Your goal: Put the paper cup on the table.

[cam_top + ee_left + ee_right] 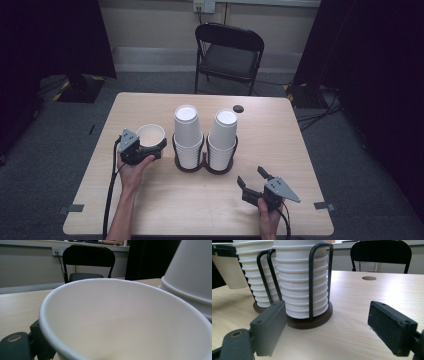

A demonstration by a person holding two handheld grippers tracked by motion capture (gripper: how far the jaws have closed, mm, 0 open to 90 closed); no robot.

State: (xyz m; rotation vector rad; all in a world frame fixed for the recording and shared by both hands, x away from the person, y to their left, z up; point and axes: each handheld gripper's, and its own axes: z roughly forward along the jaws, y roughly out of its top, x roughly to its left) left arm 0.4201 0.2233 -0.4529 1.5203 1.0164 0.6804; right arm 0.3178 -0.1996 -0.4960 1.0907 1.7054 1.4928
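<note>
I am looking down on a grey carpeted floor (pixel 45 150) walled by dark curtains (pixel 55 35) on both sides, with a pale wall at the back carrying a socket plate (pixel 204 6); a black folding chair (pixel 227 55) stands just beyond the far edge of the worktop (pixel 165 205), a light wood-grain top with rounded corners and a small dark round hole (pixel 238 108) near its far edge; strips of grey tape (pixel 324 205) mark the floor by the near corners.

At the middle of the worktop sits a black wire cup holder (pixel 204 162) with two round bases side by side; each holds a stack of white paper cups (pixel 188 135) turned upside down, the second stack (pixel 223 137) just to the right of the first.

My left gripper (pixel 150 148) is just left of the holder, its jaws clamped on a single paper cup (pixel 150 135) held mouth up beside the left stack; I cannot tell whether the cup's base touches the wood.

My right gripper (pixel 251 180) rests low over the near right part of the worktop, well apart from the holder; its jaws stand wide apart with nothing between them, pointing toward the right stack.
</note>
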